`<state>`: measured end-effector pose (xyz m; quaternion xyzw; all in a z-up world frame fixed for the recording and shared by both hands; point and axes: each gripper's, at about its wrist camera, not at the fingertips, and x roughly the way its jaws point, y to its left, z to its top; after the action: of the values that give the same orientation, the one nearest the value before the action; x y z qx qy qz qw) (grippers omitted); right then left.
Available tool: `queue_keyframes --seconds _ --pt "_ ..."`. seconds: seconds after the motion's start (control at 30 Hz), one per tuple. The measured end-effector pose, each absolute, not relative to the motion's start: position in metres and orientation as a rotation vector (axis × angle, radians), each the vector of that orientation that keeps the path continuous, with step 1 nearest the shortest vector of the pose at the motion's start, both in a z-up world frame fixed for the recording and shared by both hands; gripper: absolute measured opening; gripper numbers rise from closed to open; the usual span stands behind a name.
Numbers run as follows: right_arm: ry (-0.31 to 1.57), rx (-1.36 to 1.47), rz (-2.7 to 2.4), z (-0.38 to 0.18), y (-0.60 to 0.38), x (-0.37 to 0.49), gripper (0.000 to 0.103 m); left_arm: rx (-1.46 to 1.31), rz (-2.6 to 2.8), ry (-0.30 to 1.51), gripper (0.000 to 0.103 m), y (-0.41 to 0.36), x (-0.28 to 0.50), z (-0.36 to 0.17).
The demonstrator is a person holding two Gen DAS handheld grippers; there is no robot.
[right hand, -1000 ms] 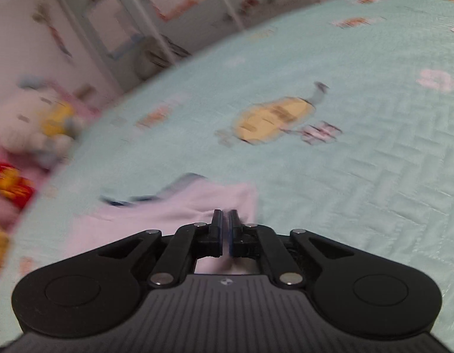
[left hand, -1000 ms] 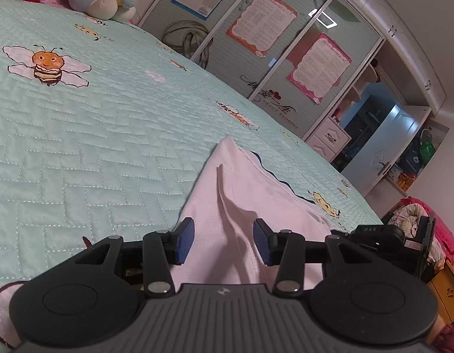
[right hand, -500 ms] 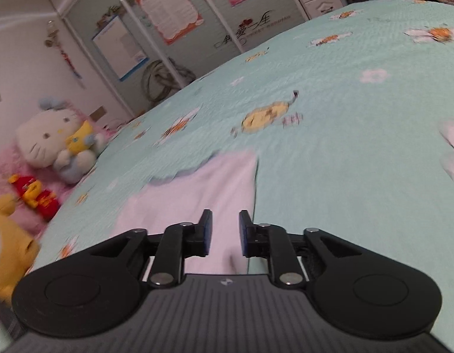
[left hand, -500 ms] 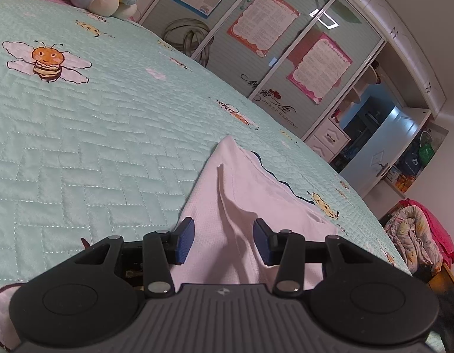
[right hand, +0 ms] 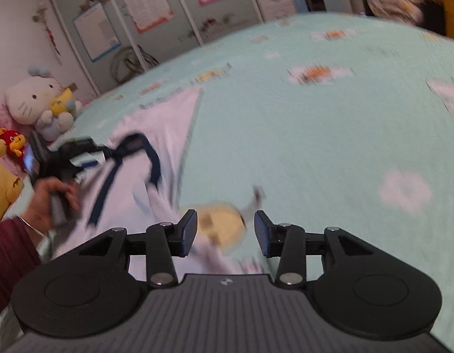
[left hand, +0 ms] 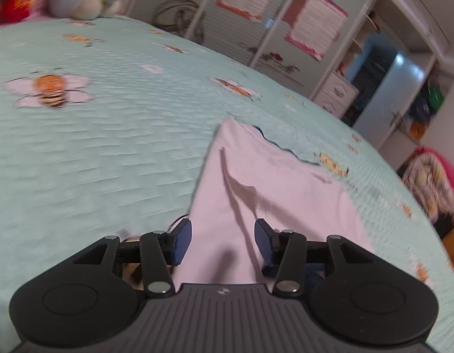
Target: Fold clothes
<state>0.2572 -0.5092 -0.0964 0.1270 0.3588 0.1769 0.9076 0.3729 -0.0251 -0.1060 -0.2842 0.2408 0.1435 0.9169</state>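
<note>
Lying creased on the quilted bedspread [left hand: 115, 158], the pink garment [left hand: 274, 194]; both tongs released, opening.

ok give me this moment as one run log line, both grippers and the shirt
left gripper: opening, over pink shirt, no grip | right gripper: opening, empty, over bedspread | shirt: flat on bed, partly folded
</note>
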Motion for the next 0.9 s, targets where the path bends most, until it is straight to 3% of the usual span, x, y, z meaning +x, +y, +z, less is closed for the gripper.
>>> queue_keyframes --seconds 0.17,0.23,0.37,0.47,0.63,0.77,0.87,0.9 --pt "0.731 0.205 0.318 -0.111 -0.521 0.226 0.049 -0.601 0.173 0.535 0.055 -0.042 0.322 -0.081" --pt "0.715 0.2 0.301 -0.113 -0.525 0.218 0.057 -0.615 0.087 0.572 0.059 -0.058 0.312 -0.079" --pt "0.684 0.146 0.263 -0.123 -0.523 0.206 0.06 -0.694 -0.047 0.652 0.06 -0.095 0.324 -0.09" --pt "0.656 0.02 0.278 -0.13 -0.506 0.201 0.071 -0.746 -0.061 0.678 0.06 -0.118 0.343 -0.104" --pt "0.626 -0.116 0.362 -0.134 -0.482 0.204 0.07 -0.782 -0.04 0.724 0.057 -0.14 0.379 -0.127" --pt "0.635 -0.069 0.408 -0.133 -0.486 0.209 0.069 -0.812 -0.033 0.692 0.056 -0.142 0.399 -0.132" --pt "0.641 -0.011 0.433 -0.132 -0.495 0.212 0.067 -0.828 -0.034 0.703 0.041 -0.143 0.413 -0.137" --pt "0.641 -0.004 0.437 -0.132 -0.495 0.212 0.064 -0.829 -0.035 0.712 0.029 -0.143 0.417 -0.139"
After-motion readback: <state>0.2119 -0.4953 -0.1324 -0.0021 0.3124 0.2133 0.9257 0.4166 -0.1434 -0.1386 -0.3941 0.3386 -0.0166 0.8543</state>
